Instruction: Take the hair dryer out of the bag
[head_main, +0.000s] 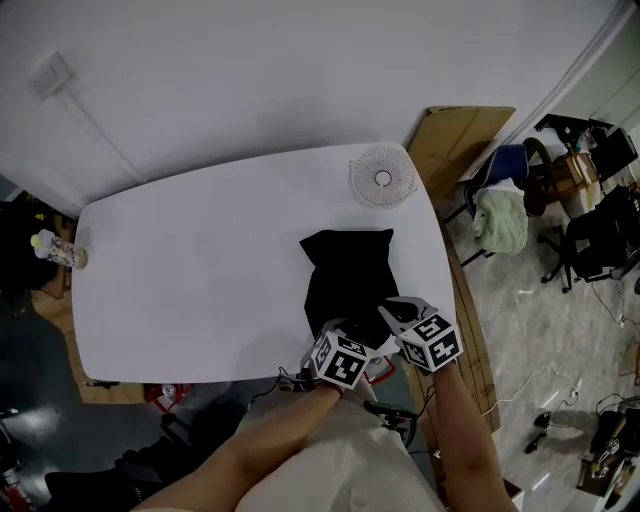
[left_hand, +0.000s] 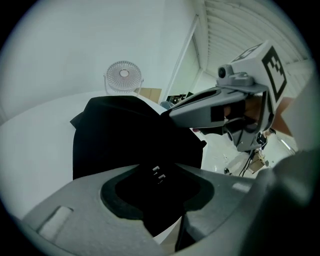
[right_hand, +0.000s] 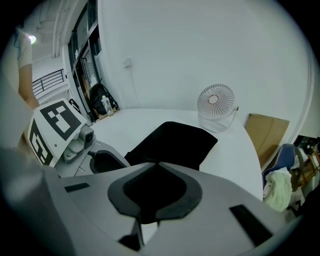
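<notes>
A black bag (head_main: 345, 275) lies flat on the white table (head_main: 200, 280), right of the middle. No hair dryer shows; the bag hides what it holds. Both grippers are at the bag's near end. My right gripper (head_main: 388, 306) is shut on the bag's near edge (right_hand: 170, 142), its tips meeting over black cloth (right_hand: 159, 164); the left gripper view shows its fingers (left_hand: 172, 114) at the lifted rim. My left gripper (head_main: 340, 326) stands just left of it, jaws apart over the dark fabric (left_hand: 156, 171), where a few small pale teeth show. Nothing is visibly pinched there.
A small white desk fan (head_main: 382, 178) stands at the table's far right corner, behind the bag. A bottle (head_main: 58, 250) sits beyond the table's left edge. A wooden board (head_main: 455, 140), chairs and clutter fill the floor to the right.
</notes>
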